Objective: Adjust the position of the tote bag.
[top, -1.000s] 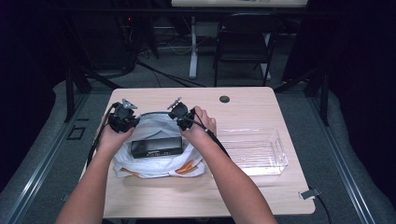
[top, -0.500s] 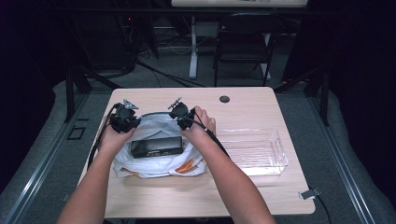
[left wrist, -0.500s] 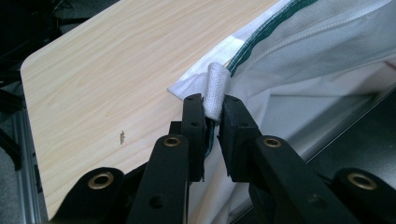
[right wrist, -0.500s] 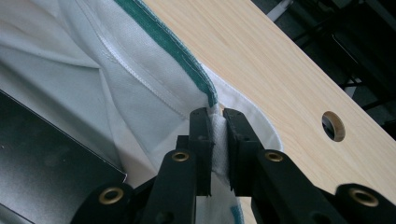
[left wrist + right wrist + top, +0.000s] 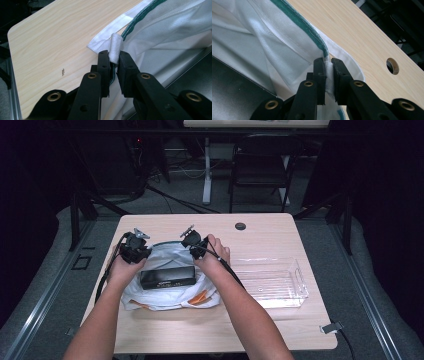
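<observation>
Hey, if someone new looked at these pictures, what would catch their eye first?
Probably the white bag at the table's near left, with a black box on it. The left gripper and right gripper each pinch its green-trimmed far edge. A clear tray lies to the right.

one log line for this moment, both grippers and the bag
left gripper: shut on bag rim | right gripper: shut on bag rim | white bag: on table, black box on it

- High view: from above the near edge, looking forward and down over the whole table (image 5: 280, 227).
- Left gripper view: close, along its jaws, at the white bag (image 5: 175, 27), upper right.
- Right gripper view: equally close; bag upper left, table (image 5: 362, 32) shared.
</observation>
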`<state>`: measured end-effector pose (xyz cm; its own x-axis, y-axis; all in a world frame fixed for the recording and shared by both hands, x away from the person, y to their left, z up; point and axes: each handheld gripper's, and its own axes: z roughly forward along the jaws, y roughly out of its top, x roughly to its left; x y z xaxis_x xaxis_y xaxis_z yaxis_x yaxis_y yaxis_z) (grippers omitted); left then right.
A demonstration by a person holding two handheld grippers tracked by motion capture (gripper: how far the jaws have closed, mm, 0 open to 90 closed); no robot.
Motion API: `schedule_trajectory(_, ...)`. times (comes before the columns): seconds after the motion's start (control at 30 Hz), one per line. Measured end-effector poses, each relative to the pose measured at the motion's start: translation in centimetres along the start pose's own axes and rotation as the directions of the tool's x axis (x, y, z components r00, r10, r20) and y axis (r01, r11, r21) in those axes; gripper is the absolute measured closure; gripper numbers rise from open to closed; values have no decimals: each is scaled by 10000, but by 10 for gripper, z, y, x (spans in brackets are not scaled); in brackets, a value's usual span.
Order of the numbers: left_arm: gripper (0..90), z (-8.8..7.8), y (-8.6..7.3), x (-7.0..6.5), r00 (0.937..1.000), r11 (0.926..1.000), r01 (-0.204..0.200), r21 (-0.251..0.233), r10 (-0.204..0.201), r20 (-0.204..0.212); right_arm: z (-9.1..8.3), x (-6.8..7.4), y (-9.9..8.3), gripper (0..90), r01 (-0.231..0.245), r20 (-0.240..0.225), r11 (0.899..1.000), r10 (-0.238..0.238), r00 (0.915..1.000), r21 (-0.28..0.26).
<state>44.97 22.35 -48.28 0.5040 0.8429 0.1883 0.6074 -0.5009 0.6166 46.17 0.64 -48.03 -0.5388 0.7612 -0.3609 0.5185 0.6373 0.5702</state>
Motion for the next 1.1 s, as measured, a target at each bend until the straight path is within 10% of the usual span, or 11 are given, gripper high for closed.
schedule_trajectory(1.1, 813, 18, -2, -4, 9999, 9984, -103, 548, 104, -9, 16, 0, -5, 825, -47, -210, 9987, 57, 9998, 499)
